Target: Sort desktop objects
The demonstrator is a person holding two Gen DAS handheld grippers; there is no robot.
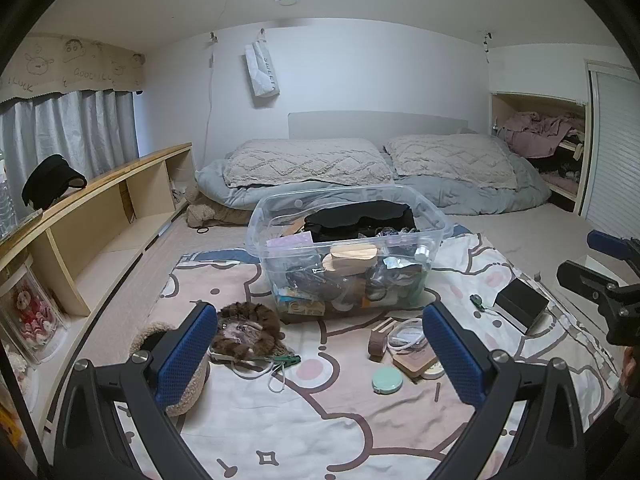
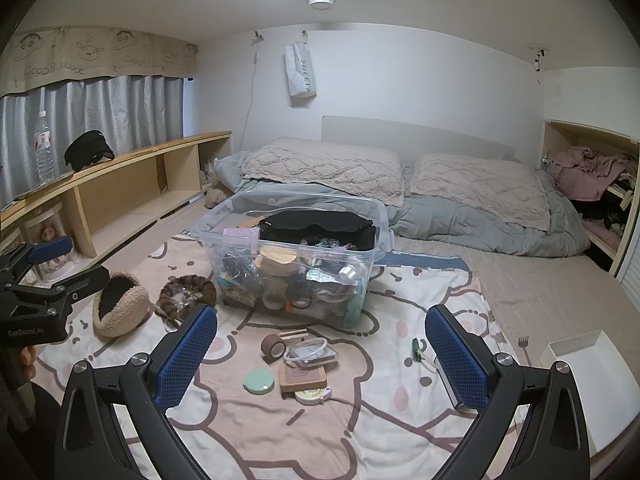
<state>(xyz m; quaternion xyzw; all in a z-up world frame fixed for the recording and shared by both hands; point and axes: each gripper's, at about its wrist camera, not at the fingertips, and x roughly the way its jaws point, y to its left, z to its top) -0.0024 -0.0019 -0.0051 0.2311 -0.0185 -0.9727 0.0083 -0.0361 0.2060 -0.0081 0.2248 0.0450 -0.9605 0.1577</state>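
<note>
A clear plastic bin (image 1: 340,194) (image 2: 208,236) full of small items stands on a cartoon-print blanket (image 1: 320,420). In front of it lie a brown tape roll (image 2: 273,345), a white cable pack (image 2: 311,354), a wooden block (image 2: 303,378), a green round compact (image 1: 387,381) (image 2: 259,382) and a green clip (image 2: 416,348). A brown fur piece (image 1: 246,328) and a fluffy beige slipper (image 2: 120,308) lie to the left. A black box (image 1: 520,304) sits to the right. My left gripper (image 1: 318,320) and right gripper (image 2: 320,312) hover open over the blanket, both empty.
A white open tray (image 2: 592,364) sits at the blanket's right edge. A wooden shelf (image 2: 132,184) runs along the left wall, with a water bottle (image 2: 44,152) and a black cap (image 2: 88,154) on it. Pillows and a grey duvet (image 2: 460,216) lie behind the bin.
</note>
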